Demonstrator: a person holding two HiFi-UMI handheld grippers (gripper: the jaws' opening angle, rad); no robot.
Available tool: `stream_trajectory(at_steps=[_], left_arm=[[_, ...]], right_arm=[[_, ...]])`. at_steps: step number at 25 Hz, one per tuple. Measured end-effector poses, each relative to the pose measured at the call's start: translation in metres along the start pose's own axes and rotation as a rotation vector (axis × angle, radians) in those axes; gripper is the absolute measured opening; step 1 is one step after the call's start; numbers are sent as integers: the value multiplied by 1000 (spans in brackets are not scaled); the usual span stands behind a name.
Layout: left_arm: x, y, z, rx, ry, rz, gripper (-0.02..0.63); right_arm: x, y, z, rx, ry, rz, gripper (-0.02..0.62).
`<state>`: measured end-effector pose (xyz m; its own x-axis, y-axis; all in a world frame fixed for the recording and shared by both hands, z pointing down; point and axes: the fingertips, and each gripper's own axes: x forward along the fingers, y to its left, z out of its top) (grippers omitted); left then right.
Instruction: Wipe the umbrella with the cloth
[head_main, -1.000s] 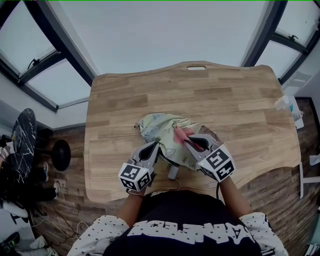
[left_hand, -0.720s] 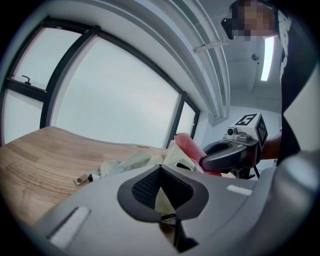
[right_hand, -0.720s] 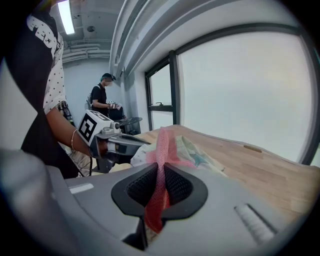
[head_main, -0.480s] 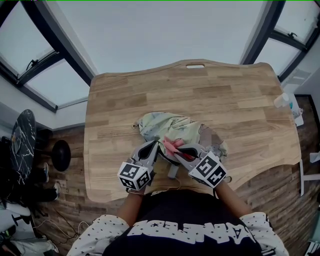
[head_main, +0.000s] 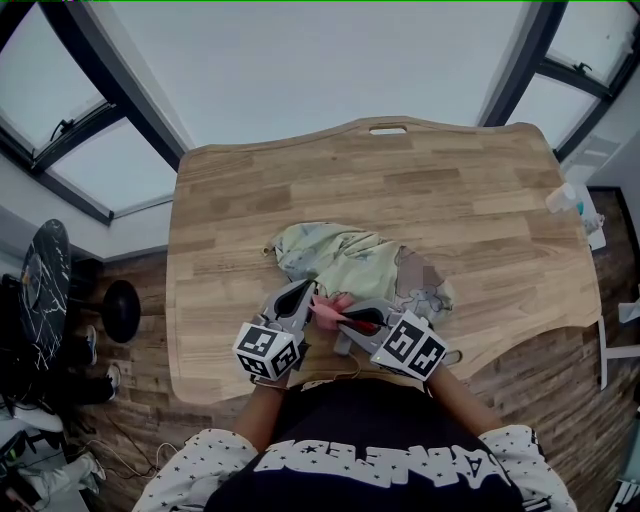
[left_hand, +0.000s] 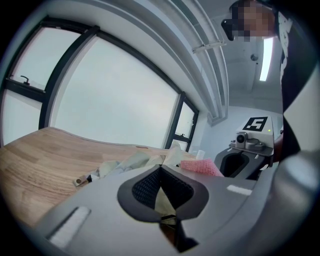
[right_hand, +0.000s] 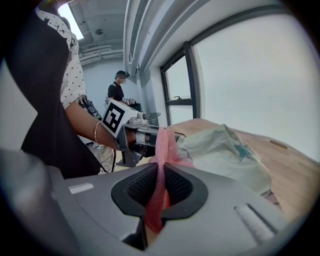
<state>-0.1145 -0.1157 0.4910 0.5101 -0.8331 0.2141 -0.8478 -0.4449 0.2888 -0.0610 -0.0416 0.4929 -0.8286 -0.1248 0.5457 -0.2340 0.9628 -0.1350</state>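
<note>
A folded pale green umbrella (head_main: 352, 258) lies crumpled on the wooden table (head_main: 450, 200). My left gripper (head_main: 303, 293) rests at its near edge, shut on a fold of the umbrella fabric (left_hand: 162, 196). My right gripper (head_main: 332, 313) sits just to its right, shut on a pink mesh cloth (head_main: 330, 303). In the right gripper view the cloth (right_hand: 161, 185) runs up between the jaws and bunches beyond their tips against the umbrella (right_hand: 225, 150), with the left gripper (right_hand: 135, 136) close behind. The left gripper view shows the cloth (left_hand: 200, 166) beside the right gripper (left_hand: 246, 152).
A small bottle (head_main: 563, 198) stands at the table's right edge. There is a slot (head_main: 388, 130) in the far edge. A round stool (head_main: 122, 308) stands on the floor at the left. A person (right_hand: 119, 87) stands far off in the room.
My right gripper has slid left and toward the near edge with the pink cloth across the umbrella, ending next to the left gripper. The left gripper has stayed put.
</note>
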Motion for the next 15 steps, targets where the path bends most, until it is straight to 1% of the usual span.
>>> stream_trajectory(at_steps=[3,6,9,13,15], left_arm=[[0,1,0,6,1,3,1],[0,0,-1,19,4,3,1],[1,1,-1,28,9,4,1],[1,3,-2,31,9,9,1],[1,4,-2,30,8,12,0]], right_arm=[[-6,-1,4,7,-38,9,46],[-21,-17,15,51,-111,-25,46],[-41,-47,22,70,-155,-124,46],[-65,-87,20,81,-167,-269,46],[-74,-102,17,88,-165,-321,46]])
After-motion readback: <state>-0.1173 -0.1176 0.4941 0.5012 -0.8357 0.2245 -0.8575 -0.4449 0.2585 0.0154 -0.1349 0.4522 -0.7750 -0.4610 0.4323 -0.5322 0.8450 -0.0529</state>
